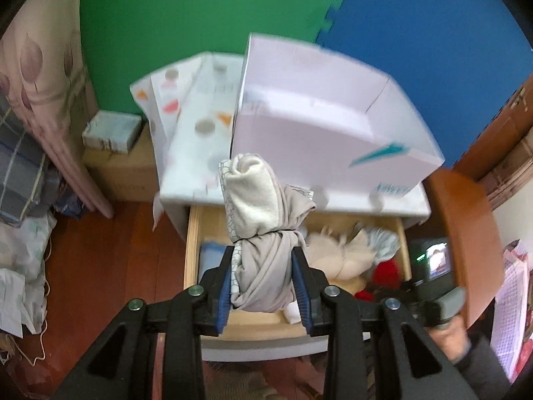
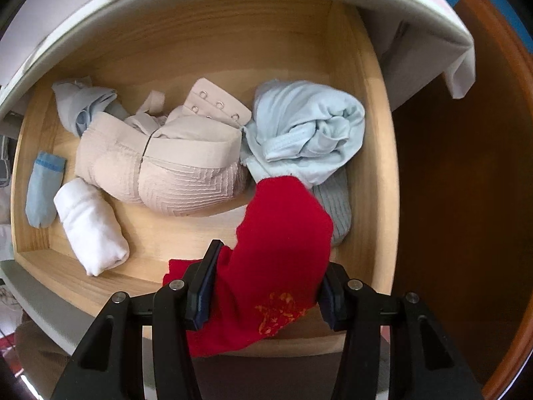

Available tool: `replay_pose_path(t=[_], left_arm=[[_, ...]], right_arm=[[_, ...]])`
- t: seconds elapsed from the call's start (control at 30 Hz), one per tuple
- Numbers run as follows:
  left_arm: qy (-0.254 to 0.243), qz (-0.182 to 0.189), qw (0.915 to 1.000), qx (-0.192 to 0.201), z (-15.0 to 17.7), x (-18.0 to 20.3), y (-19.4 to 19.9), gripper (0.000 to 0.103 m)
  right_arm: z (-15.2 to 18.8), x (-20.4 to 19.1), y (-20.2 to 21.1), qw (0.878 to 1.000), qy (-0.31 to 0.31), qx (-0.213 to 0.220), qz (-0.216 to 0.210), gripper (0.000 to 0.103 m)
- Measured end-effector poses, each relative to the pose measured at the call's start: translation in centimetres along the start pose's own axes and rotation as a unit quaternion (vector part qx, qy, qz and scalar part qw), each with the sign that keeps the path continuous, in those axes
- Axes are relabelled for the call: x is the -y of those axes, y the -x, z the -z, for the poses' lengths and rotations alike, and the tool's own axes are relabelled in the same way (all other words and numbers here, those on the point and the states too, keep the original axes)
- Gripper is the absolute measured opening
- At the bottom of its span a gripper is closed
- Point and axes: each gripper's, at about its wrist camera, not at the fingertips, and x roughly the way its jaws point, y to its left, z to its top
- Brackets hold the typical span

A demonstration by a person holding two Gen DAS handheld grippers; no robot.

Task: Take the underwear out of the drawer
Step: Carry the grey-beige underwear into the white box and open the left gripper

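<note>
Here, the left gripper (image 1: 263, 275) has its fingers clenched on a grey roll (image 1: 263, 230) of underwear, lifted above the open drawer (image 1: 193, 233). The right gripper (image 2: 265, 286) pinches a red pair (image 2: 279, 250) low inside. The loosely bunched roll could unravel and slip back in.

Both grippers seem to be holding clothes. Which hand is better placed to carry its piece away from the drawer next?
Probably the left. The left gripper holds a grey bundle already above the drawer. The right gripper grips a red garment down inside it.
</note>
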Motion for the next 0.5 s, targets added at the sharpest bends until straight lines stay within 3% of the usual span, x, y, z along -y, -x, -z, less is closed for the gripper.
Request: replay_pose_path(t=[0.27,0.5], left_arm=[[-0.022,0.008,0.9981,0.057,-7.3,2.5,4.2,0.032],[-0.050,0.009,0.9960,0.074,-14.6,5.9,2.0,0.032]], right_arm=[[-0.1,-0.4,-0.5,1.000,0.003,-0.007,0.002,0.048],[-0.4,-0.8,-1.5,1.000,0.002,-0.009,-0.002,0.048]])
